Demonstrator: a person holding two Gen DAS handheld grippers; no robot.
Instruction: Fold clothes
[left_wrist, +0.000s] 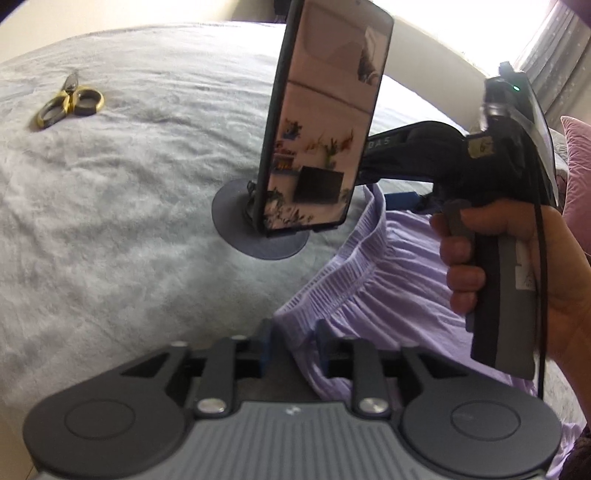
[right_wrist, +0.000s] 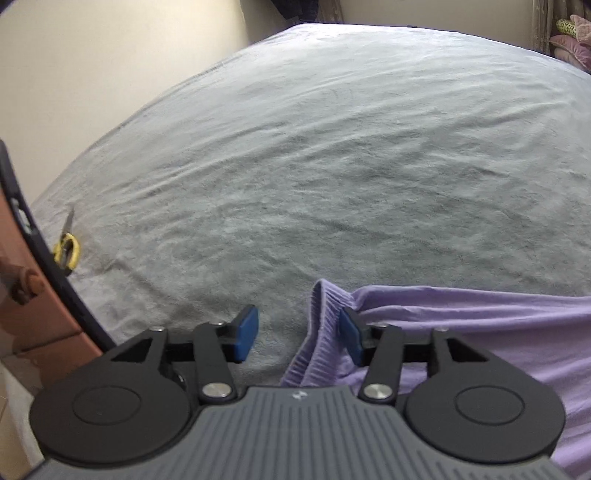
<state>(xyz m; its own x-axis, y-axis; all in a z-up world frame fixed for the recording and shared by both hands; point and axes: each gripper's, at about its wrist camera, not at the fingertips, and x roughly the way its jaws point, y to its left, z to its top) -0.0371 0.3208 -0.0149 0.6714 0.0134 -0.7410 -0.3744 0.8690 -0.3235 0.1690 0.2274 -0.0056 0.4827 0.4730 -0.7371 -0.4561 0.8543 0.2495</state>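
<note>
Nearest, the left gripper (left_wrist: 293, 341) is seen with its blue-padded jaws partly open, the gathered waistband edge of the lilac garment (left_wrist: 388, 266) lying between them; whether the pads press on the cloth cannot be told, though a gap shows beside the left pad. In the right wrist view, the right gripper (right_wrist: 299, 334) is shown with its jaws set wider apart: the ribbed waistband is draped against the inner face of one pad, while the other pad stands clear over bare blanket, so nothing is clamped. The garment is spread on the grey blanket (left_wrist: 110, 221), its waistband at the gripper side and the rest running away to the right. Just beyond the waistband, a phone (left_wrist: 325, 122) is propped upright on a round dark stand (left_wrist: 236, 221) resting on the blanket. To the right of the garment, a hand (left_wrist: 517, 266) is wrapped around the other gripper's handle. Well beyond the garment, towards the far left of the blanket, a pair of gold-handled scissors (left_wrist: 70, 101) is laid flat.
</note>
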